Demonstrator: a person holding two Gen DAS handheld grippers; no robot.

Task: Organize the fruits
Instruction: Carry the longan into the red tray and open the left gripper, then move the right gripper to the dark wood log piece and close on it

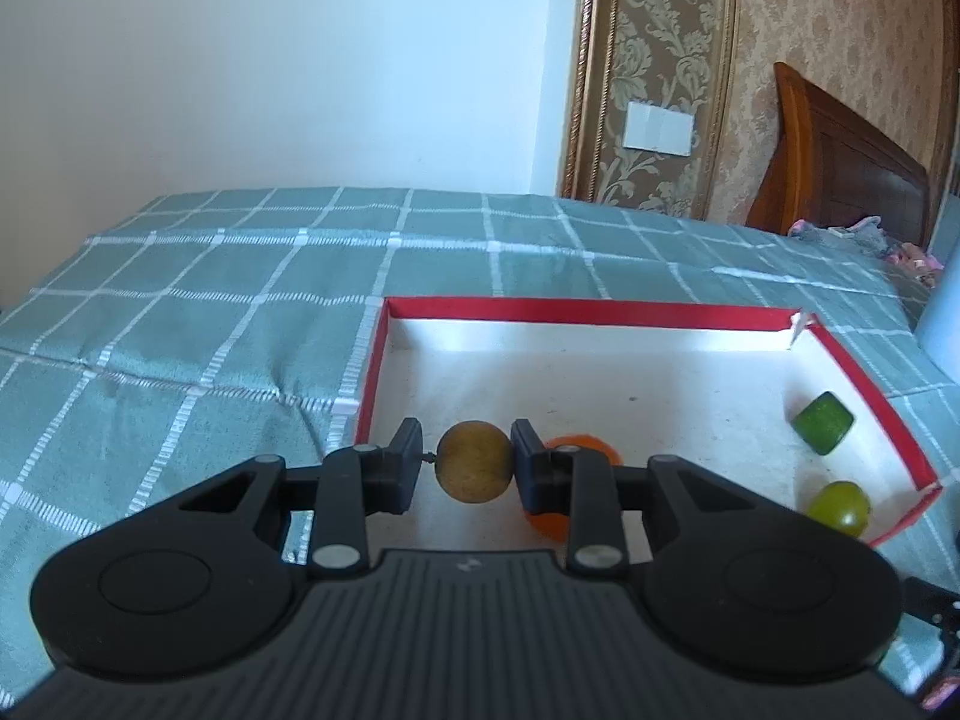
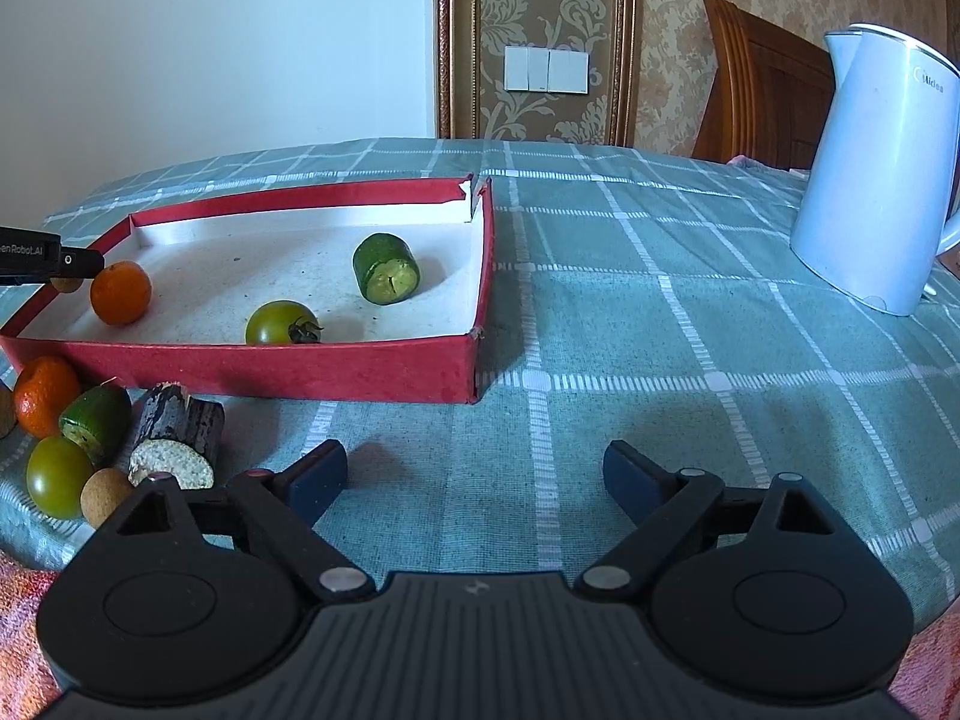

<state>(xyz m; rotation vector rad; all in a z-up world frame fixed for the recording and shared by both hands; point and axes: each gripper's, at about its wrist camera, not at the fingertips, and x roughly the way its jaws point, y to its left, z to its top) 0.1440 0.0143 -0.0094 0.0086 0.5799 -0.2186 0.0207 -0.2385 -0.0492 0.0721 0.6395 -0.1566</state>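
Observation:
My left gripper (image 1: 467,461) is shut on a small brown round fruit (image 1: 474,462) and holds it over the near left part of the red-rimmed white tray (image 1: 588,306). In the tray lie an orange (image 2: 120,292), a green tomato (image 2: 281,322) and a green cucumber piece (image 2: 385,267). The left gripper also shows at the left edge of the right wrist view (image 2: 78,267). My right gripper (image 2: 474,483) is open and empty above the cloth, right of a pile outside the tray: an orange (image 2: 43,395), a cucumber piece (image 2: 96,420), a green tomato (image 2: 57,476), a brown ball (image 2: 103,495) and a dark cut log piece (image 2: 177,438).
A white electric kettle (image 2: 876,168) stands at the right on the green checked cloth (image 2: 660,330). A wooden headboard (image 2: 762,84) and patterned wall are behind.

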